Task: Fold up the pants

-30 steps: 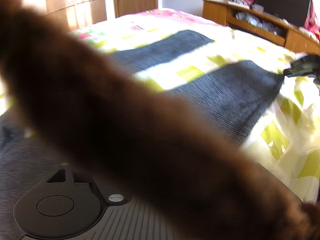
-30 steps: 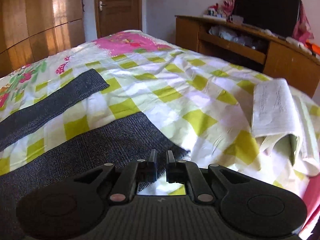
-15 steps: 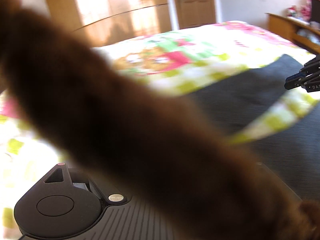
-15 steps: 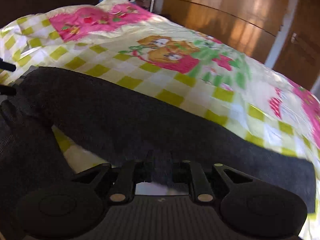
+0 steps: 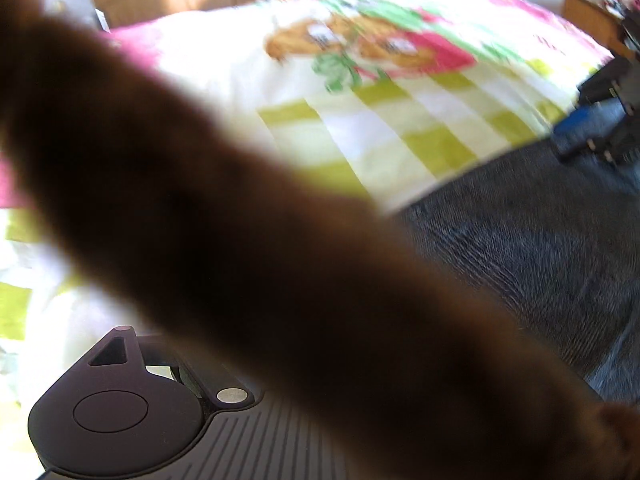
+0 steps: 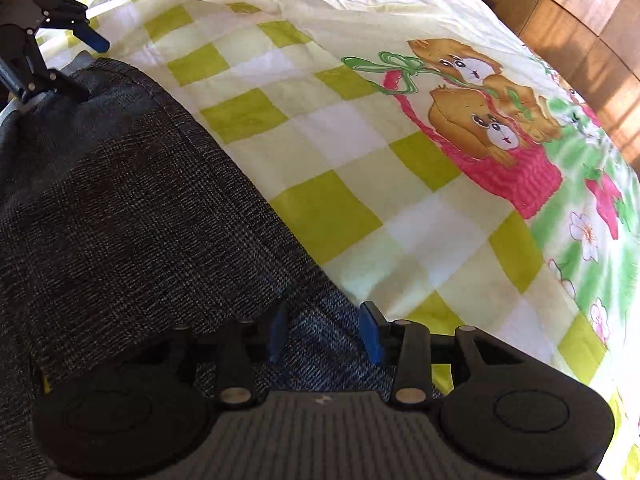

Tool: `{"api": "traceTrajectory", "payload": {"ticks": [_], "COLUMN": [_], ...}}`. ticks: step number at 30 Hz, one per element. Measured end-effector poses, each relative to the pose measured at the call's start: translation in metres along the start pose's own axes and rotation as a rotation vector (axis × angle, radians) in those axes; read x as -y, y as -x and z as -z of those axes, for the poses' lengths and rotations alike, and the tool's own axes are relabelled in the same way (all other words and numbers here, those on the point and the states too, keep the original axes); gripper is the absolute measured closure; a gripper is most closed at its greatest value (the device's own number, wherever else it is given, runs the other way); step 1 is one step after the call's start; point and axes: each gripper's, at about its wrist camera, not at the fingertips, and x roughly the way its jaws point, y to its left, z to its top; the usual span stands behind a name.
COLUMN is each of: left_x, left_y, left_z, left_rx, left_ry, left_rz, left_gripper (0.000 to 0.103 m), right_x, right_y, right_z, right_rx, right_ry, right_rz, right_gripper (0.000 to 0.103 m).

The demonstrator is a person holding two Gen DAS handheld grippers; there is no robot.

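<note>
Swung across the bed since a second ago and released: blue pads (image 6: 370,336) of the right gripper (image 6: 323,334) parted now, where earlier pinched together at a hem.

Seen at far left from the right wrist, the left gripper (image 6: 85,66), jaws well apart, one blue-tipped finger raised over the bedspread (image 6: 340,140), the other touching the upper corner of the pants (image 6: 120,200). Spread dark and grey-flecked down the left half of that view, flat on the bedspread, one edge running diagonally to the near centre. Lying between the right gripper's spread pads, a strip of that cloth, not pinched. Further right, yellow-green checks, then printed bears (image 6: 460,116) above a pink basket, and at the far edge a wooden wardrobe (image 6: 580,20).

From the left wrist, blocked for the most part by a brown blur (image 5: 280,260) close across the lens, with that gripper's own fingers hidden behind it. Visible at right, the same dark cloth and, blurred at the rim, the right gripper.
</note>
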Motion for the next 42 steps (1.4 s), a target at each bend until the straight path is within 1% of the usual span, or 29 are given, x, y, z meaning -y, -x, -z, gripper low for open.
{"api": "traceTrajectory", "payload": {"ticks": [3, 6, 9, 10, 12, 13, 14, 15, 17, 18, 19, 20, 21, 22, 23, 28, 30, 31, 35, 37, 38, 42], "left_x": [-0.004, -0.011, -0.015, -0.015, -0.014, -0.014, -0.012, -0.010, -0.004, -0.003, -0.003, -0.003, -0.002, 0.000, 0.002, 0.010, 0.018, 0.023, 0.047, 0.055, 0.057, 0.061], "left_y": [-0.001, -0.009, -0.016, -0.017, -0.016, -0.015, -0.013, -0.011, -0.007, -0.005, -0.002, 0.002, 0.006, 0.011, 0.016, 0.039, 0.047, 0.052, 0.080, 0.090, 0.093, 0.102], "left_z": [0.003, 0.006, 0.006, 0.006, 0.007, 0.006, 0.007, 0.007, 0.007, 0.006, 0.005, 0.005, 0.005, 0.005, 0.005, 0.012, 0.018, 0.022, 0.049, 0.059, 0.060, 0.054], "left_rx": [-0.016, -0.046, -0.064, -0.064, -0.062, -0.060, -0.057, -0.052, -0.055, -0.052, -0.054, -0.050, -0.046, -0.041, -0.035, -0.004, -0.005, -0.004, 0.026, 0.058, 0.070, 0.143], "left_ry": [-0.015, 0.022, 0.041, 0.044, 0.038, 0.039, 0.037, 0.027, -0.015, -0.031, -0.040, -0.042, -0.046, -0.057, -0.067, -0.067, -0.074, -0.080, -0.110, -0.124, -0.130, -0.156], "left_rz": [0.022, 0.056, 0.073, 0.074, 0.069, 0.066, 0.062, 0.055, 0.010, -0.007, -0.026, -0.029, -0.037, -0.049, -0.063, -0.048, -0.028, -0.013, 0.002, -0.017, -0.018, -0.065], "left_gripper": [0.019, 0.017, 0.015, 0.015, 0.016, 0.017, 0.022, 0.034, 0.048, 0.062, 0.065, 0.071, 0.080, 0.086, 0.094, 0.096, 0.103, 0.103, 0.103, 0.103, 0.096, 0.092], "right_x": [0.004, 0.011, 0.006, 0.003, -0.003, -0.007, -0.010, -0.014, -0.018, -0.019, -0.021, -0.021, -0.022, -0.024, -0.027, -0.055, -0.071, -0.080, -0.114, -0.132, -0.140, -0.184], "right_y": [-0.003, -0.013, -0.017, -0.017, -0.014, -0.013, -0.011, -0.008, 0.000, 0.005, 0.014, 0.021, 0.030, 0.040, 0.049, 0.101, 0.124, 0.137, 0.180, 0.192, 0.196, 0.215], "right_z": [-0.005, -0.009, -0.011, -0.011, -0.009, -0.009, -0.009, -0.009, -0.009, -0.009, -0.008, -0.007, -0.006, -0.004, -0.003, 0.009, 0.017, 0.022, 0.045, 0.050, 0.052, 0.066], "right_rx": [-0.018, -0.052, -0.064, -0.063, -0.056, -0.054, -0.051, -0.048, -0.035, -0.023, -0.004, 0.015, 0.032, 0.050, 0.064, 0.135, 0.156, 0.168, 0.211, 0.223, 0.228, 0.225], "right_ry": [0.010, -0.028, -0.036, -0.036, -0.042, -0.035, -0.026, -0.017, -0.007, -0.010, -0.018, -0.026, -0.035, -0.039, -0.039, -0.049, -0.047, -0.049, -0.069, -0.065, -0.060, -0.005], "right_rz": [-0.023, -0.054, -0.048, -0.046, -0.043, -0.027, -0.010, 0.015, 0.039, 0.050, 0.063, 0.070, 0.072, 0.074, 0.078, 0.083, 0.077, 0.077, 0.065, 0.067, 0.062, 0.031], "right_gripper": [0.050, 0.048, 0.049, 0.051, 0.065, 0.067, 0.074, 0.080, 0.081, 0.081, 0.081, 0.081, 0.081, 0.082, 0.082, 0.082, 0.082, 0.082, 0.083, 0.083, 0.083, 0.084]}}
